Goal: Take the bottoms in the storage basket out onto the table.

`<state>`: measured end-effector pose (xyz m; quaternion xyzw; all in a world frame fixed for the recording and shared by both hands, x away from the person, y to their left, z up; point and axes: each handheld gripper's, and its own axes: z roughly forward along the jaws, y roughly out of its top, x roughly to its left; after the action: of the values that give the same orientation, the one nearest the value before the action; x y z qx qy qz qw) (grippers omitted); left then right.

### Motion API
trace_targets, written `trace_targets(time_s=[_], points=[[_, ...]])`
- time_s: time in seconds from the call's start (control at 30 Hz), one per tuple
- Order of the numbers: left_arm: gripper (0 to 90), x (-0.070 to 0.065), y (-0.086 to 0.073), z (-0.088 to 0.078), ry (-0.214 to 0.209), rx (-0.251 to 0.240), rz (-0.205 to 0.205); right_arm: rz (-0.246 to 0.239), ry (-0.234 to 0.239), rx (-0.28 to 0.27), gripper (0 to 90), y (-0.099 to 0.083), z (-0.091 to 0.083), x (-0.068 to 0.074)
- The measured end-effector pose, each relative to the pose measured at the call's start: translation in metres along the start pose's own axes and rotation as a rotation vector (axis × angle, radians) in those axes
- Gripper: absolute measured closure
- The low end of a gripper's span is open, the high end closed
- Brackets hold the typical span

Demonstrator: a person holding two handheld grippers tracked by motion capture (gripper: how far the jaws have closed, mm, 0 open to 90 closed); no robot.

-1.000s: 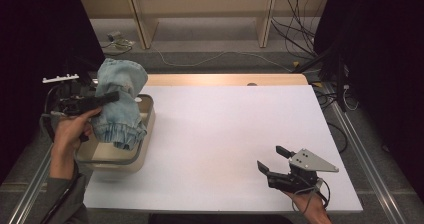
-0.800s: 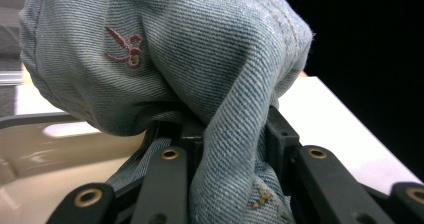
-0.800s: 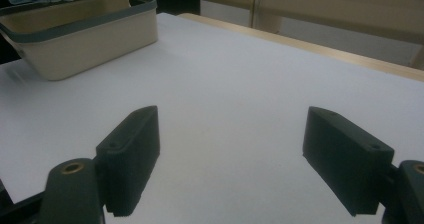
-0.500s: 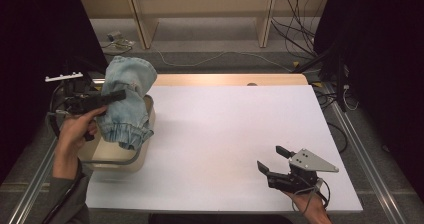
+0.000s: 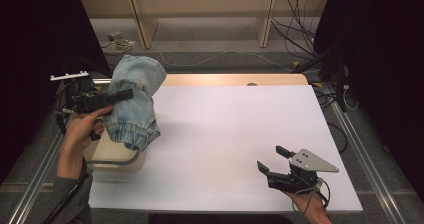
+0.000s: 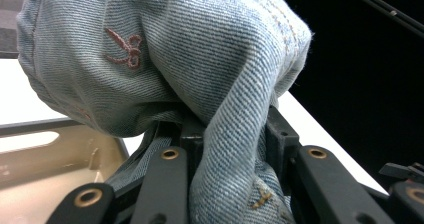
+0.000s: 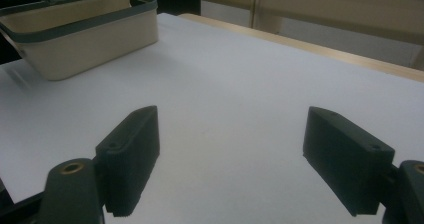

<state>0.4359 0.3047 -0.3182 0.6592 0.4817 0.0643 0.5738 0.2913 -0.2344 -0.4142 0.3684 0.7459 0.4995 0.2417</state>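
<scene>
A pale blue denim garment [image 5: 134, 99] hangs in the air above the beige bin [image 5: 111, 156] at the table's left edge. My left gripper [image 5: 125, 94] is shut on a fold of it, and the cloth drapes over and between its jaws. Up close, the denim [image 6: 200, 69] bears a small embroidered scissors mark and bunches around the black jaws of my left gripper [image 6: 227, 134]. Near the table's front right, my right gripper [image 5: 272, 160] rests low and open. In its own view my right gripper [image 7: 240, 159] has nothing but white tabletop between its pads.
The beige bin [image 7: 85, 31] with a grey rim stands at the far left of the white table [image 5: 230, 129]. A wooden strip [image 5: 235, 79] borders the table's far edge. Cables [image 5: 320, 39] lie on the floor beyond, under a wooden shelf frame.
My left gripper has lifted the denim garment up and toward the right, out over the bin's edge. The right gripper has stayed still.
</scene>
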Motion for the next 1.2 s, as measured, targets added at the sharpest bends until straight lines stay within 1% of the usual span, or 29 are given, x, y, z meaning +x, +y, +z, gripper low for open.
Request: trace_targets(time_s=[0.1,0.27,0.5,0.77,0.87,1.0,1.2], points=[[68.9,-0.002,-0.001,0.003,-0.008,0.004,0.001,0.001,0.0,-0.001,23.4,0.0,0.0,0.0],[68.9,-0.004,-0.002,0.009,0.002,0.012,0.006,0.001,-0.001,-0.001,23.4,0.0,0.0,0.0],[68.9,-0.009,-0.003,0.015,-0.005,0.014,0.01,0.0,0.0,0.0,23.4,0.0,0.0,0.0],[68.9,-0.015,-0.006,0.025,-0.022,0.027,0.009,0.0,-0.001,0.001,23.4,0.0,0.0,0.0],[68.9,-0.017,-0.007,0.031,-0.031,0.037,0.019,0.001,-0.001,0.001,23.4,0.0,0.0,0.0],[68.9,-0.021,-0.009,0.037,-0.042,0.042,0.02,0.002,-0.001,0.001,23.4,0.0,0.0,0.0],[68.9,-0.026,-0.011,0.043,-0.044,0.053,0.036,0.001,0.0,-0.001,23.4,0.0,0.0,0.0]])
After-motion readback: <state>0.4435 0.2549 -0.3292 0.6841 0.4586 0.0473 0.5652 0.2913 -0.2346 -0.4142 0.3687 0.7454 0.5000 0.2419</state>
